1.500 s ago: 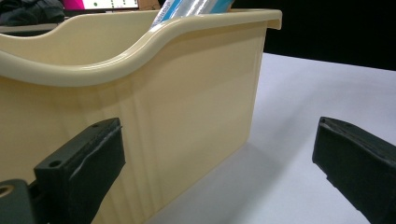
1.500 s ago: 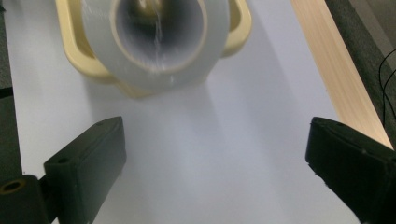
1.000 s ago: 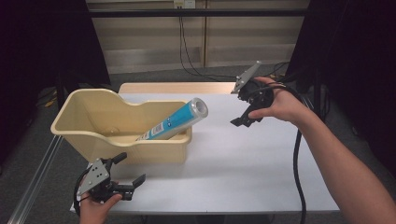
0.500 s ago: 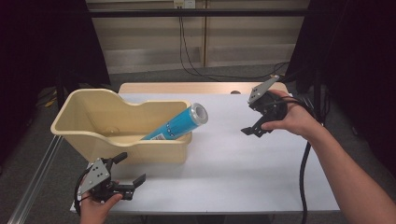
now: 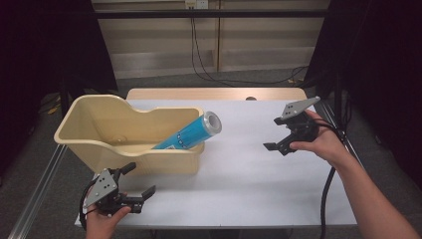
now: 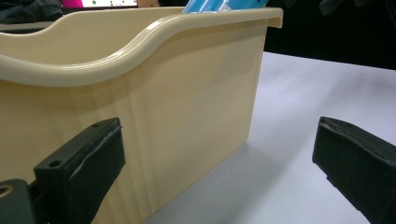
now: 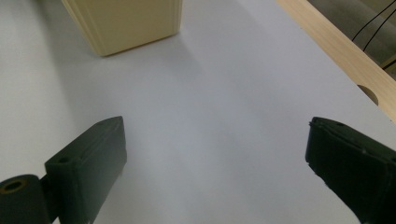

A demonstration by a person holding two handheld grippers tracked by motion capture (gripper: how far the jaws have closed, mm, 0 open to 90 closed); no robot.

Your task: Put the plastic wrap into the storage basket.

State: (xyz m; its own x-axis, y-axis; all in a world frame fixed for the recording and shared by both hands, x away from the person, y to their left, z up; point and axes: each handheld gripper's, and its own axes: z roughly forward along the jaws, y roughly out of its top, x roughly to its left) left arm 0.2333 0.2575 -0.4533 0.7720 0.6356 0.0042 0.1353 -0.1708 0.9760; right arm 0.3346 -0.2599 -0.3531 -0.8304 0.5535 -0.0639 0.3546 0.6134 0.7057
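Blue can point(image 5: 191, 133): lies tilted in the cream bin point(image 5: 99, 142), its silver top poking over the bin's right rim.
Left gripper point(image 5: 137, 183): jaws spread, empty, just before the bin's front wall (near the table edge).
Right gripper point(image 5: 275, 134): jaws apart, holding nothing, above the white table point(image 5: 239, 174), well right of the can.

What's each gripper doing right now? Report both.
Left gripper: open, holding nothing, beside the cream plastic bin.
Right gripper: open, holding nothing, above the white table.
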